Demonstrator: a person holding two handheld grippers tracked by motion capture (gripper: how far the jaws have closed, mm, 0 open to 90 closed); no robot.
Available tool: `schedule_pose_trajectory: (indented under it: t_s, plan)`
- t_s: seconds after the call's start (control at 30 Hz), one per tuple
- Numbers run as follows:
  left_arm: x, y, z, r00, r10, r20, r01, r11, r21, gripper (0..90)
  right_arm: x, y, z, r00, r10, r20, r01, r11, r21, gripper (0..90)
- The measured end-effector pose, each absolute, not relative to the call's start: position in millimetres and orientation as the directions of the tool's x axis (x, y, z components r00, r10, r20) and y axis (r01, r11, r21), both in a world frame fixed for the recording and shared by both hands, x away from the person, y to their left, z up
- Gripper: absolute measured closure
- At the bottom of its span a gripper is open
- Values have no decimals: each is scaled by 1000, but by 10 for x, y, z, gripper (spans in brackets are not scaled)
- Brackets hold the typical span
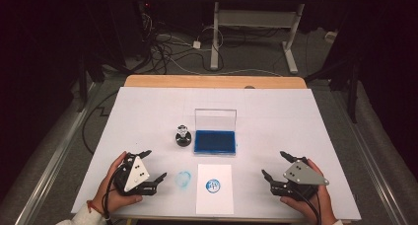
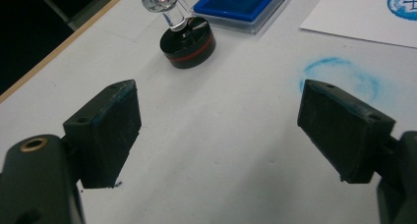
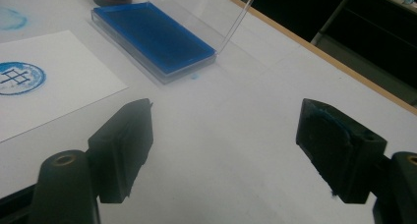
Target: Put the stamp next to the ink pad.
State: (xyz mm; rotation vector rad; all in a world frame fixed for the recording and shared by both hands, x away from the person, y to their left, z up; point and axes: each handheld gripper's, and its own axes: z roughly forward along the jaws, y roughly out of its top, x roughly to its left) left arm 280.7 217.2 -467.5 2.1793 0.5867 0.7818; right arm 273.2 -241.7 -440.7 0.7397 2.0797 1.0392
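- On the white surface (image 1: 276, 121), seen from the high view, a stamp (image 1: 183, 134) with a clear knob stands upright just left of an open blue ink pad (image 1: 215, 141), whose clear lid is tipped up at the back. Nearer the person lies a sheet of paper (image 1: 214, 203) already bearing a round blue print (image 1: 213, 186), and a fainter blue smudge (image 1: 183, 179) marks the bare surface just left of the sheet. The left gripper (image 1: 153, 165) and right gripper (image 1: 275, 165) rest low at either side of the paper, each in a hand, fingers spread and carrying nothing.
- From the left gripper view, the fingers (image 2: 105, 130) stand wide apart over bare surface, with blue traces on their pads. The stamp (image 2: 187, 41) sits well ahead of them, untouched, black base down with a red band, and the ink pad (image 2: 241, 3) is just beyond it. The smudge (image 2: 339, 74) lies close to the far finger.
- From the right gripper view, the fingers (image 3: 125, 145) are likewise released and empty. The ink pad (image 3: 152, 37) lies ahead with its lid (image 3: 196, 13) open, and the printed paper (image 3: 49, 96) is off to one side.
- My reading: the stamping looks done, since the mark is on the sheet and the stamp is set back beside the pad. What seems left is closing the lid, if that is wanted at all.
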Motion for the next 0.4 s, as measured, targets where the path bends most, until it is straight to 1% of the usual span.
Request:
schedule_pose_trajectory:
  t_s: [0.23,0.4]
  plan:
    - [2825,2185,-4675,711,616,340,172,-620,765,162,2777,-2424,-4417,-603,733,-315,188,513,837,222]
    - [2838,2206,-4674,702,629,334,186,-614,767,162,2801,-2395,-4418,-626,718,-304,180,513,839,215]
